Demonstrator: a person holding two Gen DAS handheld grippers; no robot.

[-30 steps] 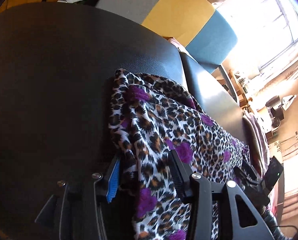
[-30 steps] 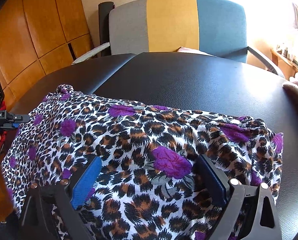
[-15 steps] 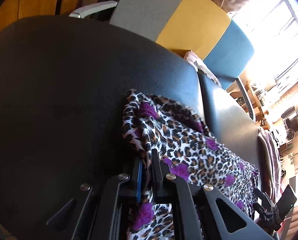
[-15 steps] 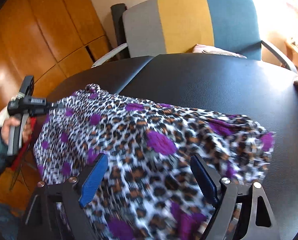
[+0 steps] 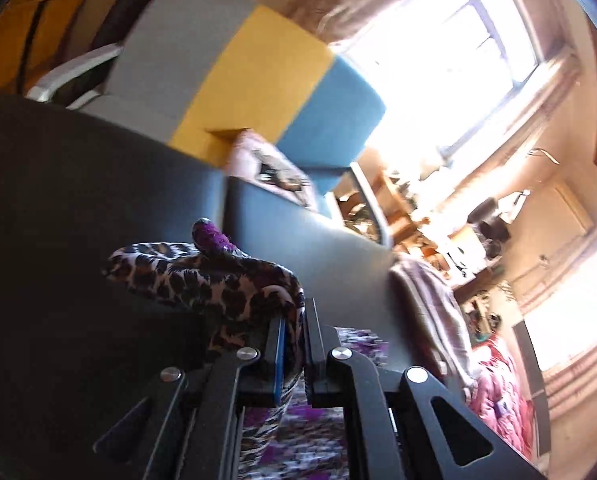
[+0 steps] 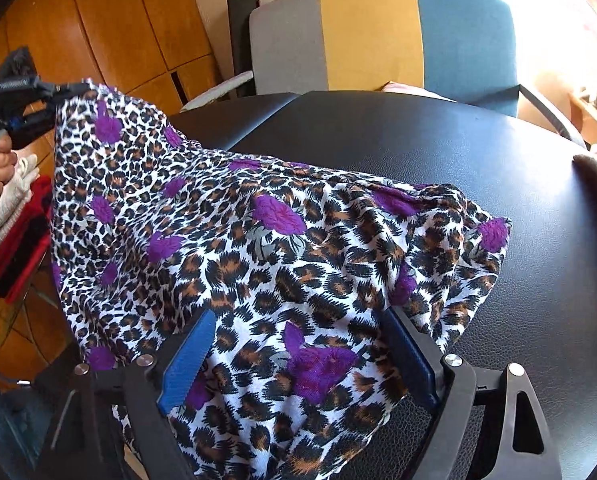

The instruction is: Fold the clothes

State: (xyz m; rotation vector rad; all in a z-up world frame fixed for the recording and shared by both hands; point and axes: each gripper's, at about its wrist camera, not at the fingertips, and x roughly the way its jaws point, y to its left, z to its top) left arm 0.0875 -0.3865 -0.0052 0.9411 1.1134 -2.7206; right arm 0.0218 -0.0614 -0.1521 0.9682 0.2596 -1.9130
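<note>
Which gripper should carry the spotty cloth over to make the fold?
Probably left. The left gripper is shut on a raised corner of the leopard-print purple-flowered garment; the right gripper is open over the cloth, gripping nothing.

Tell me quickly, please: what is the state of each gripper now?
Left gripper: closed, holding an edge of the leopard-print garment, lifted off the black table.
Right gripper: open, over the garment, holding nothing.
</note>
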